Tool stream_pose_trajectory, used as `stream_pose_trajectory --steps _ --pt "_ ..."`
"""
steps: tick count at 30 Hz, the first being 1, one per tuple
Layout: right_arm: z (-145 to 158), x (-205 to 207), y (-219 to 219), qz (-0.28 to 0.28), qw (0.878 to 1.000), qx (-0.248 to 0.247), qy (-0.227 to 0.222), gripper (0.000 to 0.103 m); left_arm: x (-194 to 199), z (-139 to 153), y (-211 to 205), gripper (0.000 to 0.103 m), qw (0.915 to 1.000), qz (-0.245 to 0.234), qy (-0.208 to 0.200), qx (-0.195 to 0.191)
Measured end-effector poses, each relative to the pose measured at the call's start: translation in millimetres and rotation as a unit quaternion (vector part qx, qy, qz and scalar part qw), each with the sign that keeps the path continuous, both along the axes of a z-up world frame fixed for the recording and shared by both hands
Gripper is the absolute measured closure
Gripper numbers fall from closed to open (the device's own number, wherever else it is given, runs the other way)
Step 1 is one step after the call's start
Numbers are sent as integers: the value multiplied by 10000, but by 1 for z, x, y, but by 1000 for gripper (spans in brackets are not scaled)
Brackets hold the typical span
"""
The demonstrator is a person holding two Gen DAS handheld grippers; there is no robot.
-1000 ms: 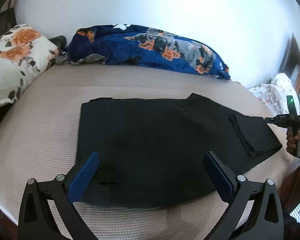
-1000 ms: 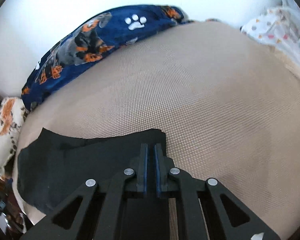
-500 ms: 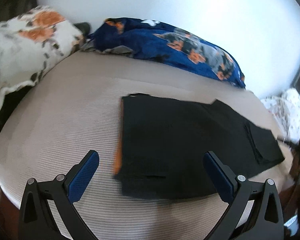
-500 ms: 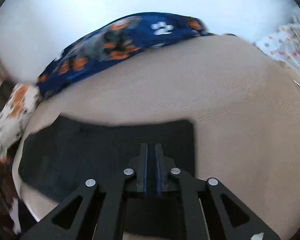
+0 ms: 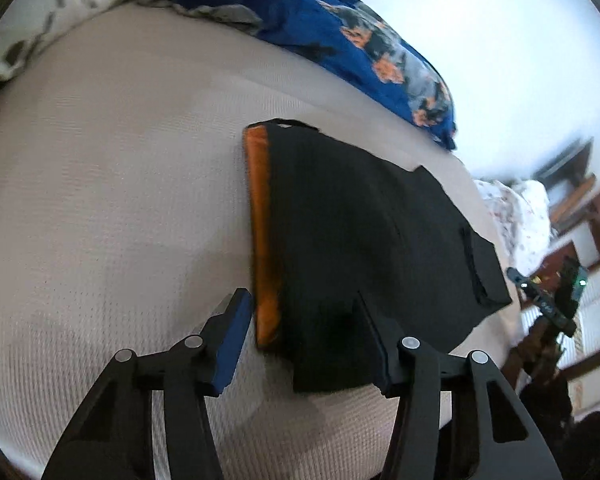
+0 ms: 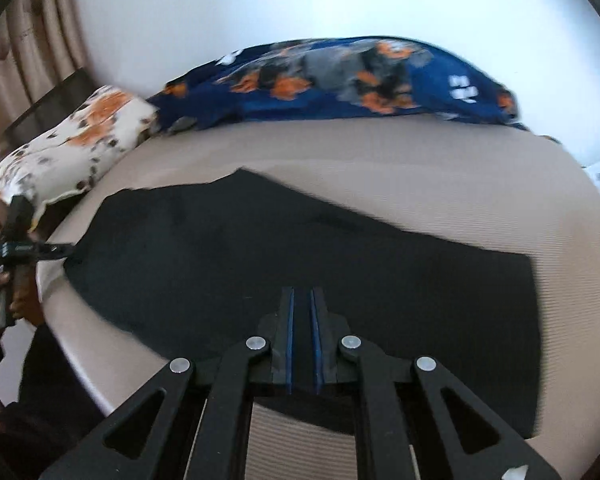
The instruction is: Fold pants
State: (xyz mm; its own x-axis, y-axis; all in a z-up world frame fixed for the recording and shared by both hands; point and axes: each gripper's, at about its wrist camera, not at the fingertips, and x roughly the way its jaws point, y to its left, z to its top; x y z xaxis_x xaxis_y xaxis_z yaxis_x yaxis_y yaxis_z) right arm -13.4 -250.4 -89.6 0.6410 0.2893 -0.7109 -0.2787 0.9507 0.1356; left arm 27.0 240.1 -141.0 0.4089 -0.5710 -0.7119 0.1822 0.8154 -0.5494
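Black pants lie flat on the beige bed, with an orange band along their left edge. My left gripper is open, its jaws straddling the near corner at the orange band. In the right wrist view the pants spread wide. My right gripper is nearly closed over the pants' near edge, with a narrow gap between the pads; no cloth shows between them. The right gripper shows far right in the left wrist view, and the left gripper at the left edge in the right wrist view.
A blue dog-print blanket lies along the white wall. A floral pillow sits at the bed's left end. A white spotted cloth lies at the right end. The beige bed cover shows bare to the left of the pants.
The left gripper moved to the pants' left end, came down close to the corner and narrowed its jaws. The right gripper's view swung left; much more of the pants now shows.
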Motion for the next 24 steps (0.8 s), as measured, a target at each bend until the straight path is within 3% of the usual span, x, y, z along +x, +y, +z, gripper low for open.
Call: stream_pose_trajectory --steps 7,8,9,10,12,14,16,19,21,24 --pt "-29 1 27 141 9985 217 473 92 44 -11 5 50 9928 -670 457 -879" --pt "-31 3 29 132 9982 250 525 90 46 -10 2 58 9942 -654 369 -771" --pt "-33 4 32 133 9979 281 576 89 47 -10 -3 77 9963 -622 282 -531" --pt "-35 5 34 129 9976 304 602 89 47 -9 -9 77 9974 -620 195 -301" --pt "-35 5 36 134 9974 349 615 87 43 -6 -13 79 9986 -461 135 -243" --pt "-34 6 40 162 9973 408 589 86 37 3 -11 89 9987 -276 64 -419" --pt "-32 8 41 207 9962 603 591 85 27 27 -19 90 9973 -240 -207 -667" --pt "-30 18 38 243 9881 1344 704 82 11 72 -51 90 9935 -488 -618 -824" --pt "-30 27 33 255 9749 2041 857 77 3 97 -79 90 9897 -731 -785 -951" --pt "-29 38 22 179 9454 3111 958 68 -3 128 -142 90 9823 -1257 -978 -983"
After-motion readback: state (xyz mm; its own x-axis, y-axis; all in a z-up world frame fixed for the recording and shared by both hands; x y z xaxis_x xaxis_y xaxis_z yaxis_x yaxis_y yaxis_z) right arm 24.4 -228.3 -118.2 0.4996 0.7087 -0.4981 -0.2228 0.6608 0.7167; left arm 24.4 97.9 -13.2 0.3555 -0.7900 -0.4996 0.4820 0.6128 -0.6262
